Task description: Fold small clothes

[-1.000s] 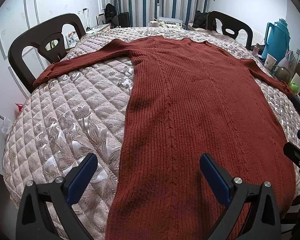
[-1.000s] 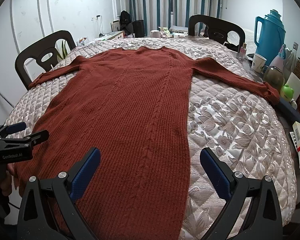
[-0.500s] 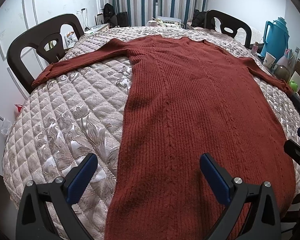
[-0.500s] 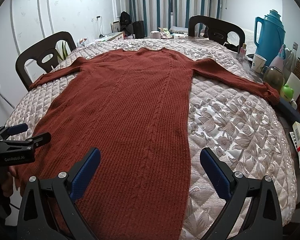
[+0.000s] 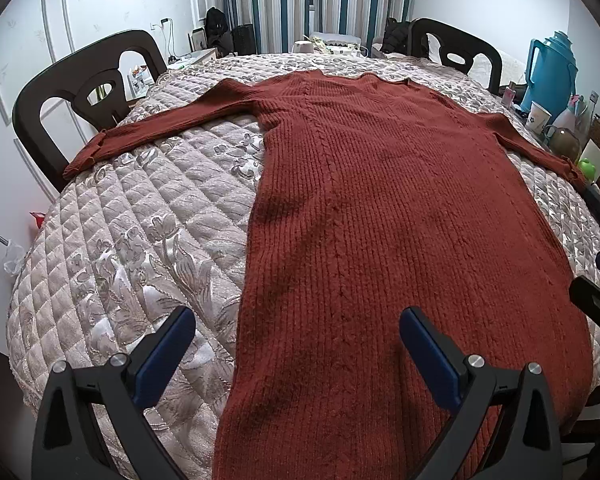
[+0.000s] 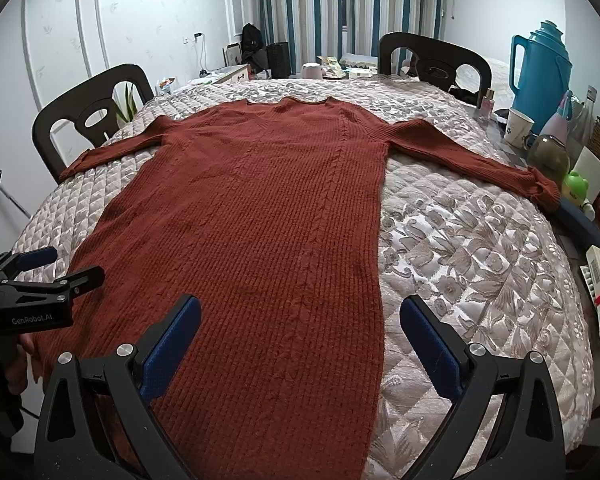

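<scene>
plainly, rust-red ribbed sweater (image 5: 380, 240) lies flat, sleeves spread.

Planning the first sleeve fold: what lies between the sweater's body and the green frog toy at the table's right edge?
Only bare quilted table cover, crossed farther back by the sweater's right sleeve, whose cuff ends beside the frog toy; the right wrist view shows this.

1. You have one rust-red ribbed knit sweater dress (image 5: 388, 216) laid flat on the quilted table cover (image 5: 140, 232), neckline at the far side, hem nearest you.
2. Both sleeves are spread straight out to the sides (cuffs near the table's edges).
3. Cable-stitch lines run lengthwise down the body; the fabric lies smooth, unfolded.
</scene>
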A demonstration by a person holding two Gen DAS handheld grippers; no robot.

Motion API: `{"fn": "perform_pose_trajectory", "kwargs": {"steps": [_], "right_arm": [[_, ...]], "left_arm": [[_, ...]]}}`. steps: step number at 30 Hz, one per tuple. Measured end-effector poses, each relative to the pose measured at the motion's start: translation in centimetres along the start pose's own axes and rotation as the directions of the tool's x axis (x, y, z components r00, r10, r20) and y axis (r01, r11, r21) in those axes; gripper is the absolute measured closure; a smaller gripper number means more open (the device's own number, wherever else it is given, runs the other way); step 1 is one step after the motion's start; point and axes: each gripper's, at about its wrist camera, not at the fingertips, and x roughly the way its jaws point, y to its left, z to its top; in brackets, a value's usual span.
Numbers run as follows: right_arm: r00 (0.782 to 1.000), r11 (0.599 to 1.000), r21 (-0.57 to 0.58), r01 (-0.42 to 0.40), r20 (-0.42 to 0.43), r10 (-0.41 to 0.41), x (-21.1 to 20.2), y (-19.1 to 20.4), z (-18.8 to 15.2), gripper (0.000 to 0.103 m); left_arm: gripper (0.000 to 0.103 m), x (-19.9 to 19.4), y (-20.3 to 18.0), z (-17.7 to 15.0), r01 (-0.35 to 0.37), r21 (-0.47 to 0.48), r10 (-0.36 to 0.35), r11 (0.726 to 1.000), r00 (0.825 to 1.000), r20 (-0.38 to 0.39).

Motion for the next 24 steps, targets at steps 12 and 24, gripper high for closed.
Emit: {"fn": "perform_pose_trajectory", "kwargs": {"steps": [12,24], "right_arm": [[1.000,1.000,-0.007,-0.002,-0.003,0.002,0.03,0.24,0.04,0.003],[1.000,1.000,-0.002,-0.012,-0.016,0.012,0.42,0.37,0.38,0.003]], "left_arm": [[0.000,0.00,-0.02,0.04,0.005,0.000,-0.005,1.000,1.000,-0.002],[0.000,0.44,0.62,0.22,0.023,-0.016,-0.023,1.000,1.000,-0.012]]}}
